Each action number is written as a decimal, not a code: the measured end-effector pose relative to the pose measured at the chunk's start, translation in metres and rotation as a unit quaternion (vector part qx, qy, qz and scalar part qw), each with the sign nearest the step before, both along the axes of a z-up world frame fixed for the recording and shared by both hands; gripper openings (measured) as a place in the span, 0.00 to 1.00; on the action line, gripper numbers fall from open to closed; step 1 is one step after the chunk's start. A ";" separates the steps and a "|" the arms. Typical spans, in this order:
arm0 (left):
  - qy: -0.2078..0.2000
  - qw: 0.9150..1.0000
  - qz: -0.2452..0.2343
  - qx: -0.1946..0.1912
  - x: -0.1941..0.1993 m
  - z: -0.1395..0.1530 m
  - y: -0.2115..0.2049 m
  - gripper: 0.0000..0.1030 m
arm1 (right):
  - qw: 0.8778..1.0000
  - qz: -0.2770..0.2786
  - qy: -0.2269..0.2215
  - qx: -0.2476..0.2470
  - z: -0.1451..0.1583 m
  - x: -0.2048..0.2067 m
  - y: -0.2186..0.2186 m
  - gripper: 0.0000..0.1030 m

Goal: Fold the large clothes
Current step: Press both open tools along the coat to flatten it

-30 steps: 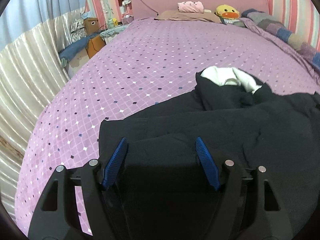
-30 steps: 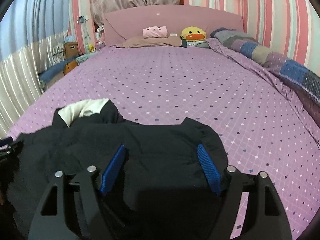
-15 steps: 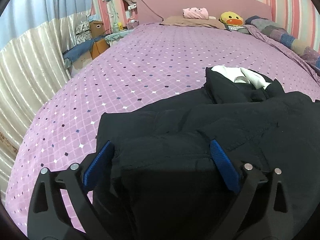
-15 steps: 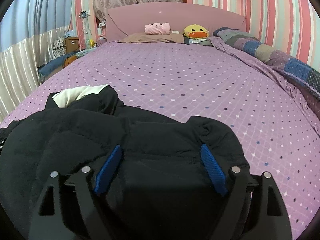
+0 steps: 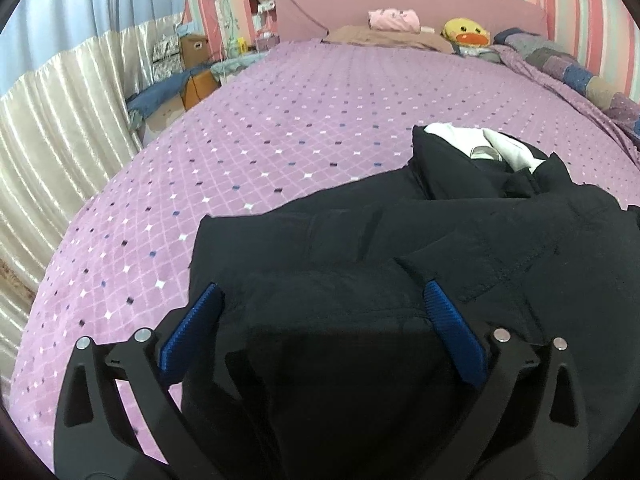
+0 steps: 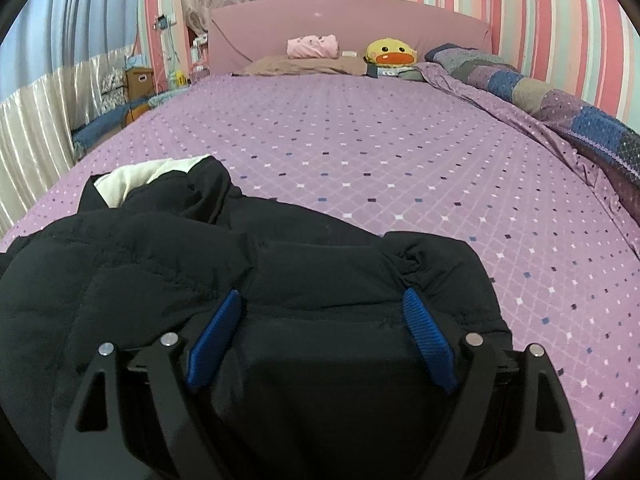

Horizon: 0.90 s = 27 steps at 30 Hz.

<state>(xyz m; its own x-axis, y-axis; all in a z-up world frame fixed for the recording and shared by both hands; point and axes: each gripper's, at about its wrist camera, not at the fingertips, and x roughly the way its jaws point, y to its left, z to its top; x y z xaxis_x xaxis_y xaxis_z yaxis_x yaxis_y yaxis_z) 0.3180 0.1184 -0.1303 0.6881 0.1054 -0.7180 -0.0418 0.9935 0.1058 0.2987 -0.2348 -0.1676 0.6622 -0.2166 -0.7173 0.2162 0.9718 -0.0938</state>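
Observation:
A black jacket (image 5: pixel 500 240) with a white lining (image 5: pixel 452 136) lies crumpled on the purple diamond-patterned bed (image 5: pixel 300 140). My left gripper (image 5: pixel 322 290) hovers over its left part with the blue pads (image 5: pixel 192 328) spread wide. A fold of black fabric bulges between them without being pressed. In the right wrist view the same jacket (image 6: pixel 152 264) fills the lower left, its white lining (image 6: pixel 136 176) at the far side. My right gripper (image 6: pixel 322 297) stands open over the jacket's right end, with dark cloth between its pads (image 6: pixel 430 340) but not pinched.
A pink headboard (image 6: pixel 348 24) with a pillow, a pink folded item (image 6: pixel 312 46) and a yellow duck plush (image 6: pixel 390 54) marks the far end. A patchwork quilt (image 6: pixel 560 108) runs along the right edge. Cream curtains (image 5: pixel 52 140) and boxes (image 5: pixel 192 48) stand beside the left edge.
The left jaws have spread much wider and let the black fabric sag between them. The right jaws widened a little and the right gripper sank closer to the jacket.

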 end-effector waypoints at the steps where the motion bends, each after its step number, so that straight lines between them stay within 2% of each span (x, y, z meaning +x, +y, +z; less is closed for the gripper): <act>1: 0.006 1.000 0.001 -0.004 -0.005 0.006 0.001 0.97 | 1.000 0.000 0.012 -0.009 0.005 -0.003 0.003 0.82; 2: 0.005 1.000 0.000 -0.006 -0.009 0.011 0.001 0.97 | 1.000 0.001 0.012 -0.016 0.012 -0.009 0.005 0.84; 5: -0.007 1.000 -0.008 -0.004 -0.032 0.030 -0.001 0.97 | 1.000 -0.001 -0.025 -0.014 0.033 -0.040 0.008 0.91; 10: -0.012 0.999 -0.024 -0.030 -0.081 0.056 0.002 0.97 | 0.999 -0.005 -0.053 0.006 0.056 -0.102 0.013 0.93; 16: -0.010 0.999 -0.037 -0.038 -0.134 0.066 0.004 0.97 | 0.998 0.007 -0.059 -0.027 0.077 -0.152 0.031 0.93; 22: -0.012 0.998 -0.031 -0.057 -0.184 0.071 0.008 0.97 | 0.997 0.018 -0.076 -0.024 0.103 -0.195 0.052 0.96; 27: -0.013 0.998 -0.033 -0.054 -0.218 0.076 0.012 0.97 | 0.996 0.012 -0.087 -0.029 0.117 -0.225 0.064 0.97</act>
<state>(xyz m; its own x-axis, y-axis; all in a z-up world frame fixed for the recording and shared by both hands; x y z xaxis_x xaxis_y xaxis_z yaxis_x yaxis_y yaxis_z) 0.1001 0.1302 -0.0546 0.7098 -0.0188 -0.7042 0.0236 0.9997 -0.0029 0.0741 -0.1711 -0.0507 0.7801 -0.2375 -0.5789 0.2116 0.9708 -0.1131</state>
